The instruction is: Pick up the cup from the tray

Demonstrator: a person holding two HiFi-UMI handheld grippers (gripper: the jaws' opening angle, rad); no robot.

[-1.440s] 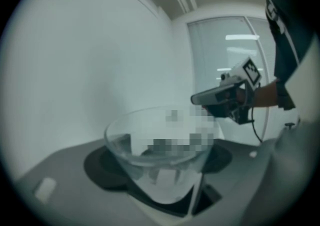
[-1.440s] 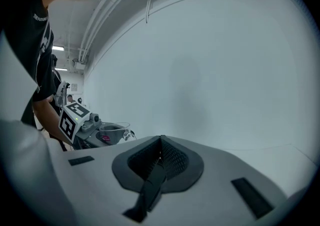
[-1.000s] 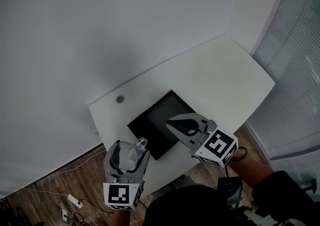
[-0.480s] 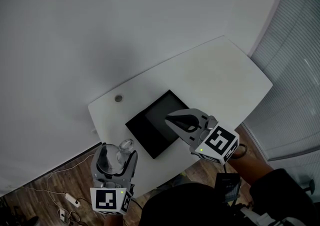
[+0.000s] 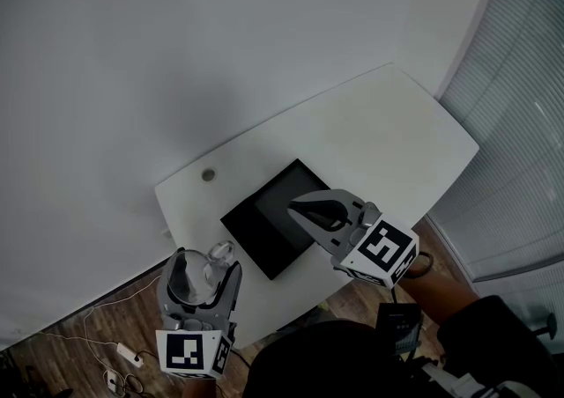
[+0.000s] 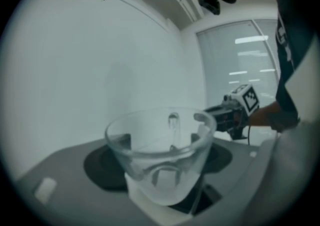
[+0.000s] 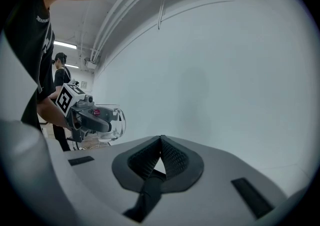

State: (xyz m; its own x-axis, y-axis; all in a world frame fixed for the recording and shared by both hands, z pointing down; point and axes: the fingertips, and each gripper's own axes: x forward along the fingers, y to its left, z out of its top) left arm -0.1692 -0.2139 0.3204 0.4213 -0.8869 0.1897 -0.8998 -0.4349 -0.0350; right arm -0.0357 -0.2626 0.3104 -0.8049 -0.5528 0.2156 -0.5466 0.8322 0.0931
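1. Left hand-held gripper (image 5: 204, 271): jaws closed on a cup (image 6: 161, 142), one on each side of its wall. Its marker cube (image 5: 192, 352) bears a black-and-white square pattern; no letters are readable.
2. Cup: clear glass, wide rim, narrowing toward the base, with a loop handle on the far side as the left gripper view shows it. The glass shows clear through to the base. It is held lifted, off the tray. In the head view it sits over the bench's near-left edge, left of the tray and apart from it.
3. Right hand-held gripper (image 7: 161, 140): jaws pressed together, tips meeting in a point with nothing between them. In the head view it hangs above the tray's near-right part. Its marker cube (image 5: 381, 251) shows a black-and-white square pattern.
4. Tray (image 5: 260, 220): black, rectangular, with a raised rim and a dark inner surface. It lies on the bench, turned at an angle to the bench's edges.
5. Bench (image 5: 388, 132): white top with rounded corners. A small round grey fitting (image 5: 208, 174) sits near its far-left corner, well apart from the tray.
6. Person: a dark sleeve and forearm (image 6: 270, 115) behind the right hand-held gripper. White print on the dark shirt (image 7: 42, 20) is too small to read.
7. Surroundings: plain white wall (image 5: 220, 44), window blinds (image 5: 520, 141) at the right, wood floor (image 5: 79, 352) at lower left with a white power strip (image 5: 129, 354) and cables. A second person (image 7: 61, 72) stands far off in the right gripper view.
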